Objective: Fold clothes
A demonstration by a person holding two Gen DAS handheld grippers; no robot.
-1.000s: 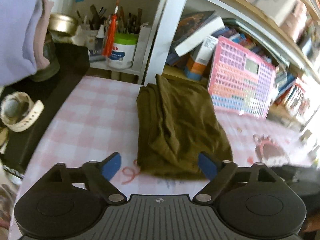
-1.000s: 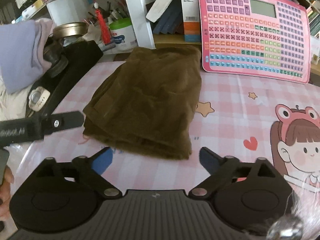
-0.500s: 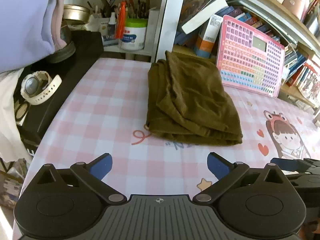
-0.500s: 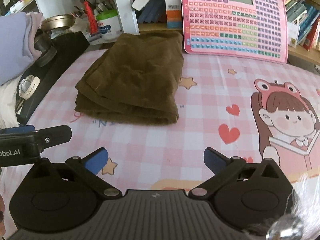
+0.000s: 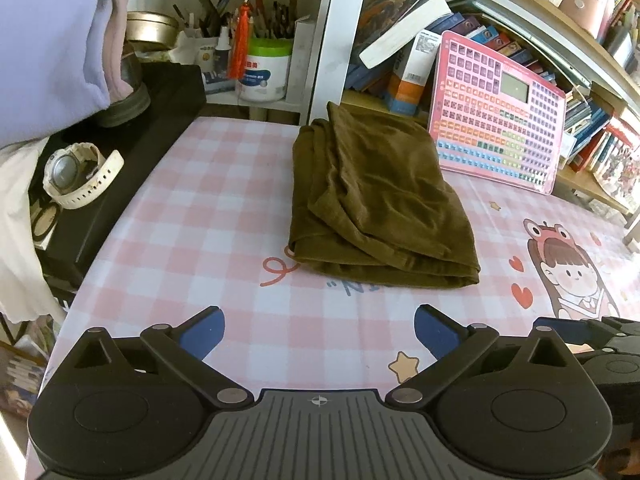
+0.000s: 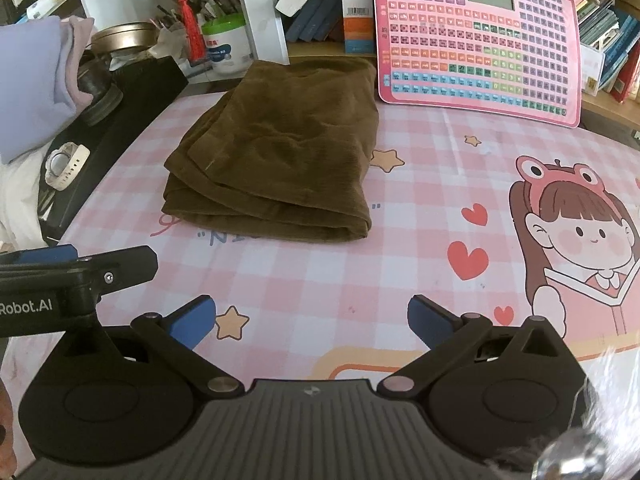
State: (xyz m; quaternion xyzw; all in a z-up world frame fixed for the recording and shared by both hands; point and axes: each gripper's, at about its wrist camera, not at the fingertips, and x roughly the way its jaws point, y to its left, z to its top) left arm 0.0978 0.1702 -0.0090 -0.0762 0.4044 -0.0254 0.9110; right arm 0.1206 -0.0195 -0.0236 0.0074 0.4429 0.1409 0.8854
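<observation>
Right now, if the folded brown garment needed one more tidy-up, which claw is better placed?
Roughly even, slightly left: both the left claw and the right claw hang open and empty short of the brown garment, whose looser layered edge faces left.

Claws withdrawn from garment

Left claw [image 5: 318, 330] and right claw [image 6: 311, 320] now well back from the folded brown garment [image 5: 376, 200]; more pink worktop [image 6: 400, 264] between.
</observation>
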